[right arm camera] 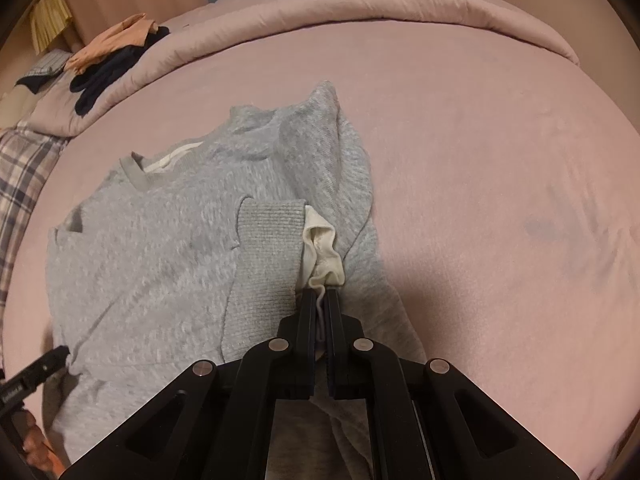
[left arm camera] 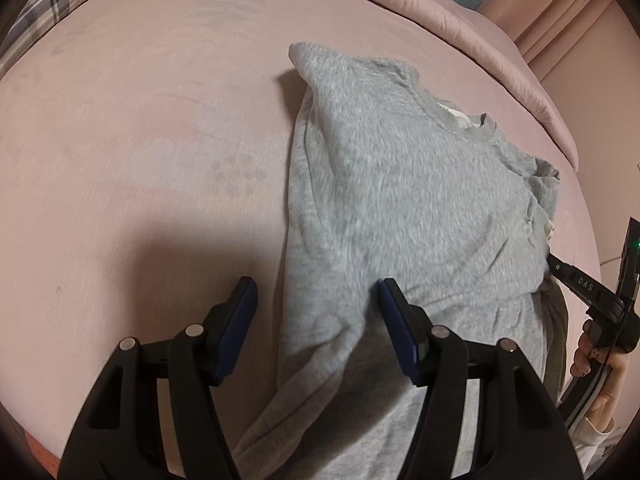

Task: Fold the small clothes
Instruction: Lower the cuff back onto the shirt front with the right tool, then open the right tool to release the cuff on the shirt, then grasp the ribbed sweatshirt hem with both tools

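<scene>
A small grey sweatshirt [left arm camera: 400, 200] lies on the pink bed sheet [left arm camera: 140, 140], its left sleeve folded over the body. My left gripper [left arm camera: 316, 292] is open just above the sweatshirt's left edge, holding nothing. My right gripper [right arm camera: 319, 294] is shut on the sweatshirt's right sleeve cuff [right arm camera: 272, 240], where a white lining [right arm camera: 324, 256] shows, and holds it over the body of the sweatshirt [right arm camera: 140, 248]. The right gripper also shows at the right edge of the left wrist view [left arm camera: 554, 260].
A rolled pink quilt [right arm camera: 360, 4] lines the far edge of the bed. Orange and dark clothes [right arm camera: 108, 56] lie on it at the far left. A plaid pillow [right arm camera: 20, 168] lies at the left.
</scene>
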A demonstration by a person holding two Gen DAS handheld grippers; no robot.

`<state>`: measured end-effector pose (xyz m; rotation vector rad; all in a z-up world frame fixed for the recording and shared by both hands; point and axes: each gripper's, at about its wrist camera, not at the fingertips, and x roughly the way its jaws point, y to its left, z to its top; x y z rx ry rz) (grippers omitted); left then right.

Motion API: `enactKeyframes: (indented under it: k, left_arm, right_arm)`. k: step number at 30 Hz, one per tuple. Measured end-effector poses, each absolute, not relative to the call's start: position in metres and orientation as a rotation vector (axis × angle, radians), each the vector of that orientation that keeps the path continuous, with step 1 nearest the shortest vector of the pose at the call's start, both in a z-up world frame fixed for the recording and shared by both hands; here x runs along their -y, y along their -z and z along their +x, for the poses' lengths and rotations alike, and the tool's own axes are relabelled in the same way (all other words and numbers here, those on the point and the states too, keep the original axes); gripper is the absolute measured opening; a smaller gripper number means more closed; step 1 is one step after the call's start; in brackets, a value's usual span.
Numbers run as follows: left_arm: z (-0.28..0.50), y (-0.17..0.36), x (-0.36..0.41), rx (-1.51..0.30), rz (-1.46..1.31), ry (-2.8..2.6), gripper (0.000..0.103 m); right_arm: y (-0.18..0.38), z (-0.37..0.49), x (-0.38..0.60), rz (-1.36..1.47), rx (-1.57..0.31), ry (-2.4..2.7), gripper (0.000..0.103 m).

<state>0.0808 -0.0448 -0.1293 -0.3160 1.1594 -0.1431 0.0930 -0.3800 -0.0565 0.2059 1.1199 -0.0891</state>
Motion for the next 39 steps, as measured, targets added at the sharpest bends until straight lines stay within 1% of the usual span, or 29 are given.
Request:
enactKeyframes:
  k: [13,17,21,23,25,26,27,30,32,34,36,38,39]
  left_arm:
    - [0.039,0.125,0.060,-1.160,-0.224,0.128,0.062]
    - [0.030,0.120,0.056,-1.160,-0.258,0.129,0.062]
    - [0.018,0.111,0.051,-1.142,-0.282,0.123,0.062]
    - [0.011,0.104,0.050,-1.120,-0.284,0.122,0.063]
    - [0.003,0.097,0.050,-1.096,-0.288,0.126,0.065]
    - [-0.001,0.094,0.050,-1.088,-0.289,0.125,0.066]
    - [-0.007,0.092,0.050,-1.079,-0.290,0.127,0.069]
    - [-0.019,0.085,0.050,-1.054,-0.284,0.138,0.074]
    - [-0.030,0.081,0.051,-1.038,-0.282,0.140,0.078]
    - [-0.040,0.078,0.052,-1.020,-0.281,0.149,0.082]
    - [-0.050,0.075,0.051,-1.000,-0.277,0.154,0.084]
    - [-0.059,0.075,0.051,-0.986,-0.274,0.152,0.086]
    - [-0.063,0.076,0.050,-0.984,-0.273,0.152,0.086]
  right_arm:
    - [0.045,0.074,0.376,0.178,-1.106,0.108,0.004]
    - [0.032,0.063,0.379,0.175,-1.093,0.098,0.005]
    - [0.017,0.047,0.382,0.169,-1.060,0.097,0.008]
    - [0.008,0.040,0.382,0.170,-1.038,0.095,0.016]
    - [-0.001,0.031,0.382,0.175,-1.014,0.090,0.040]
    - [-0.004,0.028,0.381,0.176,-1.003,0.087,0.044]
    - [-0.008,0.022,0.381,0.173,-0.987,0.081,0.047]
    - [-0.017,0.008,0.378,0.164,-0.957,0.067,0.048]
    - [-0.023,-0.004,0.378,0.174,-0.934,0.054,0.053]
    - [-0.026,-0.014,0.378,0.181,-0.918,0.044,0.059]
    - [-0.031,-0.027,0.376,0.172,-0.901,0.040,0.061]
    - [-0.035,-0.039,0.375,0.160,-0.880,0.039,0.066]
    - [-0.037,-0.044,0.375,0.161,-0.872,0.037,0.072]
